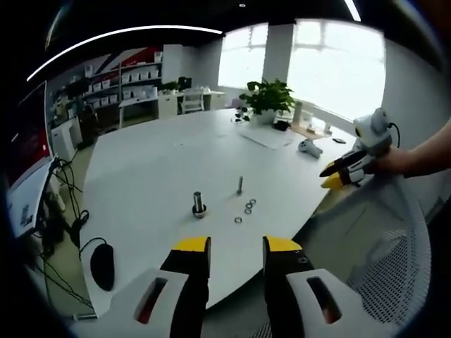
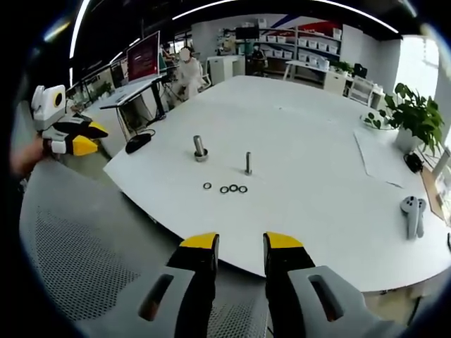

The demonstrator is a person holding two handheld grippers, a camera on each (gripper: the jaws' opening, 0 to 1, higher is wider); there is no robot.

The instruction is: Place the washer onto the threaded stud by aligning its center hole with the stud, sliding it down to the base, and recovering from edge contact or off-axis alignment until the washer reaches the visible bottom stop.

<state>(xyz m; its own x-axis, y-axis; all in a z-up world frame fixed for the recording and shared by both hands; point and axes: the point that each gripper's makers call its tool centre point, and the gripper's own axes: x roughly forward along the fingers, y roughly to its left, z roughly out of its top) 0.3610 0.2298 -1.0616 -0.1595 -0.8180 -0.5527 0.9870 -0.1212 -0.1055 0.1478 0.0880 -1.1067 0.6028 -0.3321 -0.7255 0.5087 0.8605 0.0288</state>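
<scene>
A thin threaded stud (image 1: 239,184) (image 2: 248,163) stands upright on the white table (image 1: 162,162) (image 2: 317,141). Several small washers (image 1: 248,210) (image 2: 233,188) lie flat in a loose row just in front of it. Beside them stands a thicker bolt on a round base (image 1: 199,204) (image 2: 200,148). My left gripper (image 1: 237,246) hangs off the table's near edge, open and holding nothing; it also appears at far left (image 2: 74,137) in the right gripper view. My right gripper (image 2: 242,243) is open and bare too, short of the table edge, and a hand holds it at right (image 1: 345,172) in the left gripper view.
A mesh chair back (image 1: 394,260) (image 2: 77,246) sits between the grippers and the table. On the table are a black mouse (image 1: 102,266) (image 2: 137,141), a sheet of paper (image 2: 377,158), white controllers (image 2: 412,211) and a potted plant (image 1: 268,98). A person (image 2: 187,70) sits at a far desk.
</scene>
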